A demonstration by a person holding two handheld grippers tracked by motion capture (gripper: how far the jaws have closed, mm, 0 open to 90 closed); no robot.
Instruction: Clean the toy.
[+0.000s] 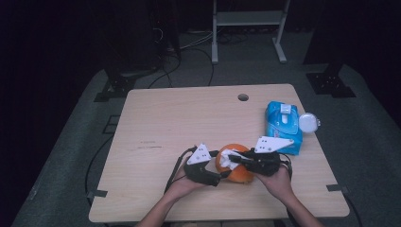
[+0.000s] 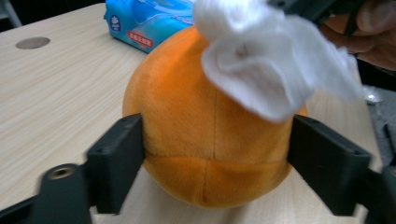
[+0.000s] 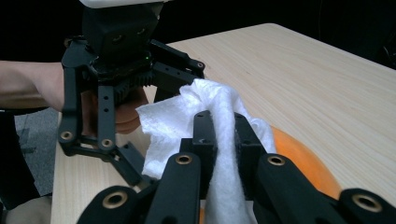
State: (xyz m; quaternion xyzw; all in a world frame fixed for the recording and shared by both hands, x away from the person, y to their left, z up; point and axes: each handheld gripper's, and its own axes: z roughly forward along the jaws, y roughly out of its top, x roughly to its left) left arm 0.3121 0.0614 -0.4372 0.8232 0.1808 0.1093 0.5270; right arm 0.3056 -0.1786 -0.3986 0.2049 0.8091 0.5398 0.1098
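A pale wood-grain table [image 1: 165, 123] stands on grey floor covering [image 1: 359, 137] in a dim room. A blue pack of wet wipes [image 1: 283, 126] lies near the table's far right corner, its white lid flap [image 1: 309, 122] swung open over the edge. A round cable hole [image 1: 243, 97] sits in the tabletop near the far edge. Beyond the table, a light metal frame [image 1: 248, 21] rises from the floor, with black cables [image 1: 189, 52] trailing beside it.

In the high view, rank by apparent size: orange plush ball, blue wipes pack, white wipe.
1. Blue plastic wipes pack
2. Round orange plush ball, partly hidden, so nearly alike
3. Crumpled white wipe, smallest
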